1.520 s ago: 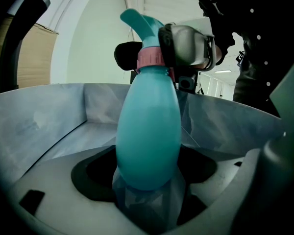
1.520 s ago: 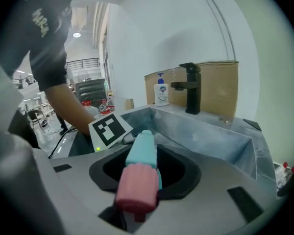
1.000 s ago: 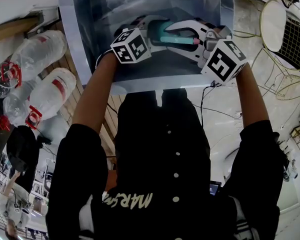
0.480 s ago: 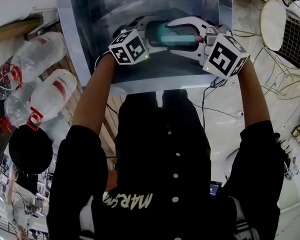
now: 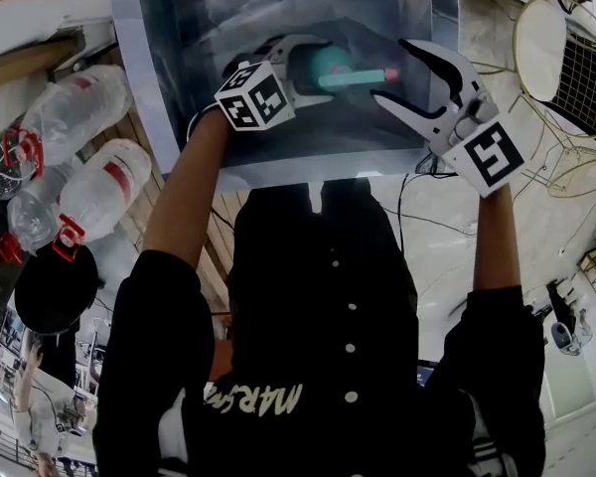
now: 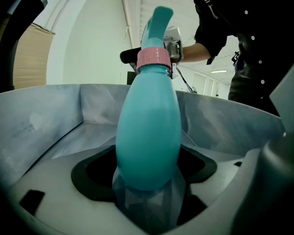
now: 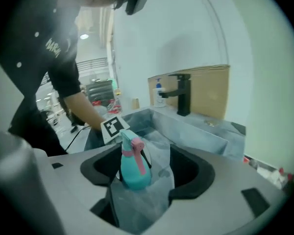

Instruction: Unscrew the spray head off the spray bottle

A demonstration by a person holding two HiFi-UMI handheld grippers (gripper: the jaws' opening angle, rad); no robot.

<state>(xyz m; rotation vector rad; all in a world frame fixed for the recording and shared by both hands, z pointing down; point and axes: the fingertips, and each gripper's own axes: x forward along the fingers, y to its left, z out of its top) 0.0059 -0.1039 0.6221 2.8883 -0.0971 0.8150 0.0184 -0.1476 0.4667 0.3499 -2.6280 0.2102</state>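
Observation:
A teal spray bottle (image 5: 328, 66) lies sideways over the sink, its spray head (image 5: 370, 76) with a pink tip pointing right. My left gripper (image 5: 300, 64) is shut on the bottle's body. In the left gripper view the bottle (image 6: 149, 131) stands between the jaws with its pink collar (image 6: 154, 58) and teal spray head (image 6: 157, 21) on top. My right gripper (image 5: 390, 69) is off to the right with its jaws opening wide; the nozzle tip sits near its fingertips, untouched. In the right gripper view the bottle (image 7: 134, 166) is ahead, apart from the pads (image 7: 191, 173).
The grey sink (image 5: 179, 117) is lined with a plastic sheet. A black faucet (image 7: 181, 94) stands at its back edge beside a small soap bottle (image 7: 159, 94). Big clear water bottles (image 5: 79, 107) lie left of the sink. A wire frame (image 5: 566, 58) stands at the right.
The right gripper's jaws have spread off the spray head and the gripper has swung out to the right. The left gripper and the bottle have stayed put.

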